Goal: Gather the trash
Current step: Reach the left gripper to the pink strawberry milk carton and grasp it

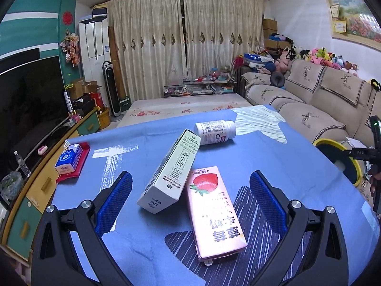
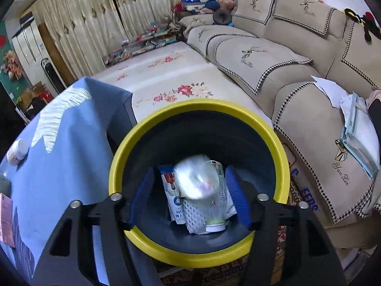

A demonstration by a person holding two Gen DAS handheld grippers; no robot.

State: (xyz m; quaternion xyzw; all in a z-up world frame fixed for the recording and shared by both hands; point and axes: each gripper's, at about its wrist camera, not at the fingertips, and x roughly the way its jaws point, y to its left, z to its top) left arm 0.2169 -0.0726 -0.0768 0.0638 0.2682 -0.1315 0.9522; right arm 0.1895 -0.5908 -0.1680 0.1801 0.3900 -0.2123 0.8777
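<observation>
In the left wrist view my left gripper [image 1: 190, 190] is open just above the blue tablecloth [image 1: 273, 157]. Between its blue pads a white-and-green tea carton [image 1: 171, 174] leans on a pink strawberry milk carton [image 1: 214, 214]. A white pill bottle [image 1: 215, 130] lies beyond them. In the right wrist view my right gripper [image 2: 190, 190] hangs open over the yellow-rimmed bin [image 2: 181, 106]. A blurred clear plastic bottle [image 2: 198, 181] sits loose between its pads, mouth down inside the bin. Under it lie a blue-and-white packet [image 2: 172, 193] and white mesh wrap [image 2: 193, 217].
A tissue pack on a red tray [image 1: 71, 159] sits at the table's left edge. The bin [image 1: 343, 155] stands off the table's right side, by the beige sofa [image 2: 297, 71]. A TV cabinet [image 1: 35, 178] runs along the left. Papers [image 2: 357, 119] lie on the sofa seat.
</observation>
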